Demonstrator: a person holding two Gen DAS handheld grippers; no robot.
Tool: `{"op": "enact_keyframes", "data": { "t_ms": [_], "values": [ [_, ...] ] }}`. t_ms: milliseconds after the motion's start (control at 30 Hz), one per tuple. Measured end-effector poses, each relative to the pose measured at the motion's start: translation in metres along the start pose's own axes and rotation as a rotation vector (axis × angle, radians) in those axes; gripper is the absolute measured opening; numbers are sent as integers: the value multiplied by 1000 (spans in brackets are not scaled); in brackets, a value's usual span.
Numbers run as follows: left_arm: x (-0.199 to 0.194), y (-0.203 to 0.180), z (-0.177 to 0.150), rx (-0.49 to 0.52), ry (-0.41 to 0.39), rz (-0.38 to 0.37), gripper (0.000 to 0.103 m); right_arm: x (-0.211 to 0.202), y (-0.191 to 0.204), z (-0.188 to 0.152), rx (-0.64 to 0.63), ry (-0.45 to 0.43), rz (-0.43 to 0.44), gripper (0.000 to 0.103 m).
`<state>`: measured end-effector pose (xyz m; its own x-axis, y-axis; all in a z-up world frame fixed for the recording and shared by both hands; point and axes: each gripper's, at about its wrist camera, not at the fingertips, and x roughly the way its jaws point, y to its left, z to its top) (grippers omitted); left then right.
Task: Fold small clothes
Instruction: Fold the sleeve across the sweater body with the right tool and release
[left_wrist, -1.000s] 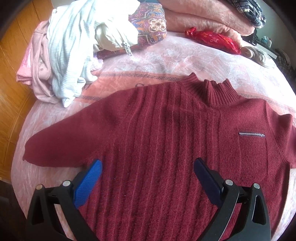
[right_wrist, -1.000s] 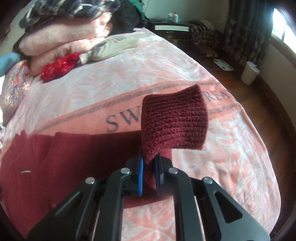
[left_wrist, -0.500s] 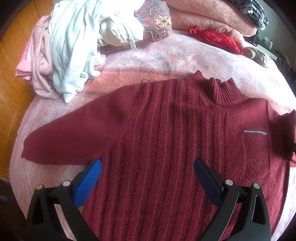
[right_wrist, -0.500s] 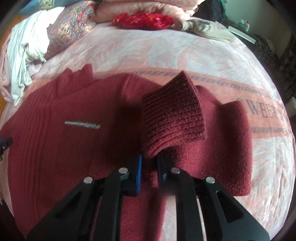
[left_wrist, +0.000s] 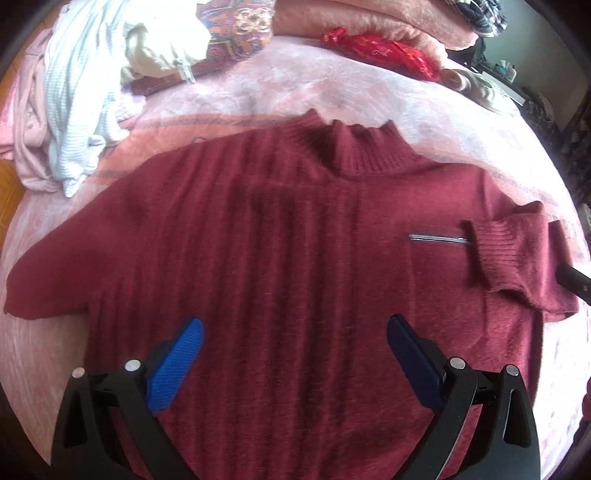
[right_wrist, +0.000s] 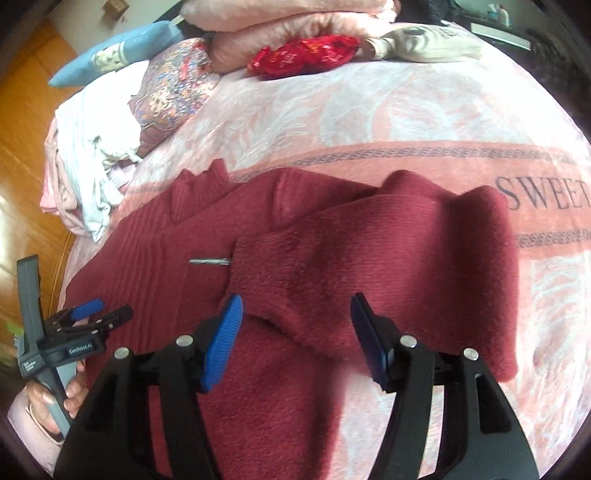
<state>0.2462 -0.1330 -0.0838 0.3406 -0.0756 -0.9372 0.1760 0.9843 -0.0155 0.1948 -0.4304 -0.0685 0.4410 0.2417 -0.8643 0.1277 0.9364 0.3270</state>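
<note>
A dark red knit sweater (left_wrist: 280, 236) lies front up on the pink bedspread, collar toward the pillows. Its right sleeve (right_wrist: 388, 258) is folded inward across the chest, the ribbed cuff (left_wrist: 495, 251) resting beside the small zip pocket (left_wrist: 436, 238). The left sleeve (left_wrist: 48, 288) still stretches out flat. My right gripper (right_wrist: 295, 317) hovers over the folded sleeve with its jaws opening and nothing pressed between the pads. My left gripper (left_wrist: 293, 341) stands open above the sweater's lower body, holding nothing; it also shows in the right wrist view (right_wrist: 107, 310), held by a hand.
A heap of white and pink clothes (left_wrist: 70, 96) lies at the bed's left edge beside a patterned cushion (left_wrist: 240, 26). Folded pink blankets (right_wrist: 280, 22) and a red packet (right_wrist: 303, 55) sit by the head. Wooden floor (right_wrist: 26, 122) lies left of the bed.
The right gripper carried the sleeve cuff across onto the chest, then opened and let it drop flat. The left gripper shifted a little over the sweater and stayed open.
</note>
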Motion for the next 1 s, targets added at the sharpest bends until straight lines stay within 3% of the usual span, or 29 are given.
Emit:
{"op": "enact_keyframes", "data": {
  "t_ms": [200, 400, 500, 567, 633, 700, 767, 867, 1000],
  "values": [
    [17, -91, 11, 79, 67, -184, 99, -10, -54, -4, 78, -37, -40, 61],
    [48, -126, 23, 20, 131, -289, 99, -14, -82, -6, 56, -74, -77, 61],
    [45, -131, 28, 6, 99, -294, 84, -15, -88, -7, 48, -82, -76, 60],
    [43, -134, 31, 2, 95, -314, 61, -15, -90, -8, 44, -86, -82, 60],
    [43, -137, 32, -6, 113, -370, 43, -15, -91, -9, 35, -88, -98, 60],
    [47, -140, 31, -19, 143, -425, 37, -16, -91, -10, 31, -94, -105, 60],
    [52, -142, 32, -25, 148, -465, 21, -19, -89, -10, 30, -99, -100, 60],
    [44, -144, 32, -18, 113, -460, 17, -26, -87, -8, 24, -119, -104, 62],
    [10, -132, 41, -12, -6, -458, 16, -35, -91, -5, 57, -145, -85, 62]
  ]
}}
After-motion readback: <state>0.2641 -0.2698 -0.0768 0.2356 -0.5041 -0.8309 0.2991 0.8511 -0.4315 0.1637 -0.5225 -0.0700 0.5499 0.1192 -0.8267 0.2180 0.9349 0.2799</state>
